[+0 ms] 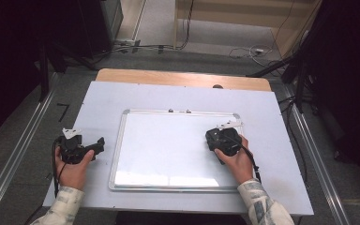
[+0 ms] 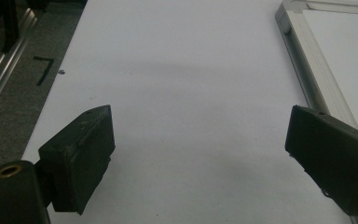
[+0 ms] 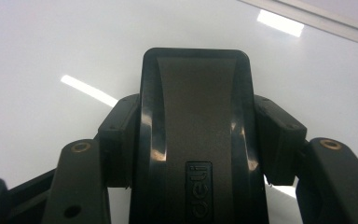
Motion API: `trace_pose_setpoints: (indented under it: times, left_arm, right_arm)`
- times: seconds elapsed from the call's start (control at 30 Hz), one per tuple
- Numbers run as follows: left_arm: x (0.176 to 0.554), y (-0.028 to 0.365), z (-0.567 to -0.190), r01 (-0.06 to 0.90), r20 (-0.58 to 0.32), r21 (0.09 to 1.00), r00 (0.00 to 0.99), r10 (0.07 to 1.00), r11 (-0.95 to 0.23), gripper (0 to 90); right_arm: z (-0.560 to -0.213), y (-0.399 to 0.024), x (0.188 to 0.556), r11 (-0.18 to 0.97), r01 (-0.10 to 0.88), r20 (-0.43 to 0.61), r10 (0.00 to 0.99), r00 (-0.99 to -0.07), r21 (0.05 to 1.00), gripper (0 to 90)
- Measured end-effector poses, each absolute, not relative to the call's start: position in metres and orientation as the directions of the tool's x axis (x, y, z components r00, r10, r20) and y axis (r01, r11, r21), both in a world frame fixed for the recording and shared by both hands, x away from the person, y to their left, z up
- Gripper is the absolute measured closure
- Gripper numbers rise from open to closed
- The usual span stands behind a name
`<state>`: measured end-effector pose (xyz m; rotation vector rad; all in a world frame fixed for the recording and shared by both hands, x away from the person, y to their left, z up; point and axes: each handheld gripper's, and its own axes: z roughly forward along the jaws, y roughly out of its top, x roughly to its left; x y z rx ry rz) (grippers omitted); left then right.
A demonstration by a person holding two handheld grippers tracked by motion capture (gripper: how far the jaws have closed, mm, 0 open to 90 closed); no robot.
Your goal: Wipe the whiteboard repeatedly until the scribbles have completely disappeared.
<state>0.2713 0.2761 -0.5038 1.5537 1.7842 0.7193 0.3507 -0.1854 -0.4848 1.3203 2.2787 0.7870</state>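
**Eraser Held Over the Whiteboard**

Your right gripper is closed on a black eraser. In the right gripper view the two jaws press against the eraser's left and right flanks, and its curved black back with a raised logo faces the camera. The eraser stands lengthwise between the jaws, with its far end toward the 12 o'clock edge of that view. White board surface lies behind it on all sides.

In the high view the right gripper sits over the whiteboard, toward the board's 2 o'clock corner, close to the right rail of the frame. Whether the eraser touches the board surface cannot be told. Your right hand wraps the gripper body from the 5 o'clock side.

The whiteboard lies flat at the centre of the tabletop, inside a light metal frame. Its writing surface shows no marks.

Your left gripper is open. In the left gripper view its jaws stand wide apart with nothing between them, above bare tabletop. In the high view it lies at 9 o'clock from the whiteboard, just beside the frame's left rail and apart from it. Your left hand holds it from the 6 o'clock side.
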Motion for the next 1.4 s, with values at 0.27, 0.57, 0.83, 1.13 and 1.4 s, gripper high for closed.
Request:
trace_pose_setpoints:
  times: [0.27, 0.57, 0.83, 1.13, 1.4]
  left_arm:
    - [0.271, 0.276, -0.504, 0.63, -0.118, 0.764, -0.079, 0.99, 0.141, 8.8]
    - [0.27, 0.277, -0.504, 0.63, -0.124, 0.763, -0.083, 0.989, 0.148, 8.9]
    - [0.269, 0.278, -0.503, 0.628, -0.127, 0.763, -0.085, 0.988, 0.152, 8.9]
    - [0.269, 0.277, -0.503, 0.631, -0.125, 0.762, -0.082, 0.989, 0.149, 8.8]
    - [0.27, 0.276, -0.504, 0.633, -0.121, 0.76, -0.08, 0.989, 0.144, 8.9]
  right_arm:
    - [-0.486, -0.179, 0.33, 0.42, 0.641, -0.052, 0.858, -0.511, 0.642, 38.4]
    - [-0.486, -0.182, 0.313, 0.437, 0.631, -0.057, 0.847, -0.529, 0.642, 38.4]
    - [-0.486, -0.192, 0.313, 0.423, 0.642, -0.048, 0.855, -0.516, 0.64, 38.3]
    - [-0.486, -0.216, 0.327, 0.364, 0.674, -0.042, 0.895, -0.444, 0.642, 38.2]
    - [-0.485, -0.227, 0.345, 0.317, 0.698, -0.038, 0.923, -0.383, 0.642, 38.2]
